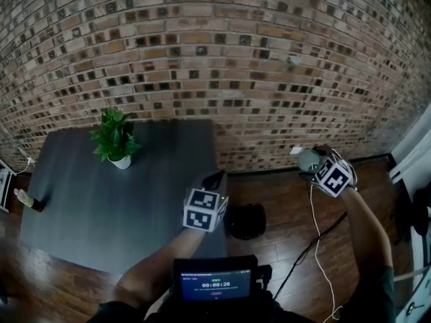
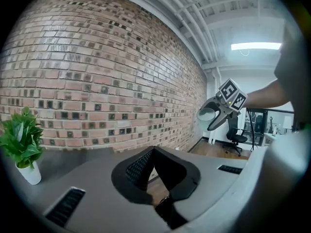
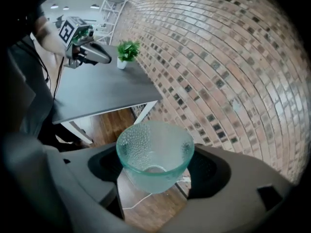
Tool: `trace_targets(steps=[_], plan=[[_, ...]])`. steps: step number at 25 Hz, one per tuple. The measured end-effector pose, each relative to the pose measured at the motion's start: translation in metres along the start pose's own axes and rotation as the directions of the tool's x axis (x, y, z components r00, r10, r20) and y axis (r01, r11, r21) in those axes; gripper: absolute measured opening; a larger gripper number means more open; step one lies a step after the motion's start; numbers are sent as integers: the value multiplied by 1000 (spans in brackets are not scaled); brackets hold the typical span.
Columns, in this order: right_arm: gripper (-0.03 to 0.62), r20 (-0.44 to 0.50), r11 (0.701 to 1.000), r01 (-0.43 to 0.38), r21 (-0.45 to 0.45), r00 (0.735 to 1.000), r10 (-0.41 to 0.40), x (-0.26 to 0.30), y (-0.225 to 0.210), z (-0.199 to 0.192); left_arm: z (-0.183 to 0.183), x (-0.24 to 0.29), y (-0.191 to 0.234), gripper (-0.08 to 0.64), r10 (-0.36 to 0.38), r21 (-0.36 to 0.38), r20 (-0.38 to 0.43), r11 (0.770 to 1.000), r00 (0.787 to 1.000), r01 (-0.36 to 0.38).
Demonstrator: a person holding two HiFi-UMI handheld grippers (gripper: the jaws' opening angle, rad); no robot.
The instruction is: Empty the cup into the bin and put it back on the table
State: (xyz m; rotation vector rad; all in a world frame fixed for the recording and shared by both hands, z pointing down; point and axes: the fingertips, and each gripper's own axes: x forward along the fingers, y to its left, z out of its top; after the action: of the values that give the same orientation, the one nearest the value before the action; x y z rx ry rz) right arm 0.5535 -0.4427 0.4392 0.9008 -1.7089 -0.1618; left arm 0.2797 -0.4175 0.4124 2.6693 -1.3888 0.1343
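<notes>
Cup (image 3: pixel 154 149): looks empty, pinched in right hand-held gripper (image 3: pixel 155 174), aloft right of the table (image 1: pixel 101 200).
Left hand-held gripper (image 2: pixel 153 154): pressed together, holding nothing.
Remaining: likely just setting the cup back.

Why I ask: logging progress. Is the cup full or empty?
Empty. The right tool grips the cup, and its bare glass bottom shows through the open mouth, with nothing inside.
</notes>
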Motion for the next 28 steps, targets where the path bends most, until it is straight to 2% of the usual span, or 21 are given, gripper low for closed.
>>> trace_targets(steps=[4, 10, 16, 20, 24, 28], plan=[[391, 58, 992, -49, 120, 997, 42, 0, 5, 2, 0, -2, 2, 2, 1, 16, 0, 1000, 1000, -1], [391, 174, 961, -101, 256, 983, 57, -5, 8, 13, 0, -5, 2, 2, -8, 10, 3, 1000, 1000, 8], [391, 250, 939, -137, 315, 967, 57, -9, 15, 23, 8, -13, 4, 2, -44, -21, 35, 999, 998, 45], [391, 321, 917, -169, 361, 946, 49, -17, 17, 35, 13, -19, 8, 2, -30, 6, 51, 1000, 998, 29], [391, 375, 908, -195, 371, 926, 45, -24, 23, 51, 17, -30, 19, 2, -4, -24, 68, 1000, 998, 6], [391, 423, 899, -212, 383, 905, 33, -34, 25, 66, 23, -43, 24, 2, 0, -17, 86, 1000, 996, 1]])
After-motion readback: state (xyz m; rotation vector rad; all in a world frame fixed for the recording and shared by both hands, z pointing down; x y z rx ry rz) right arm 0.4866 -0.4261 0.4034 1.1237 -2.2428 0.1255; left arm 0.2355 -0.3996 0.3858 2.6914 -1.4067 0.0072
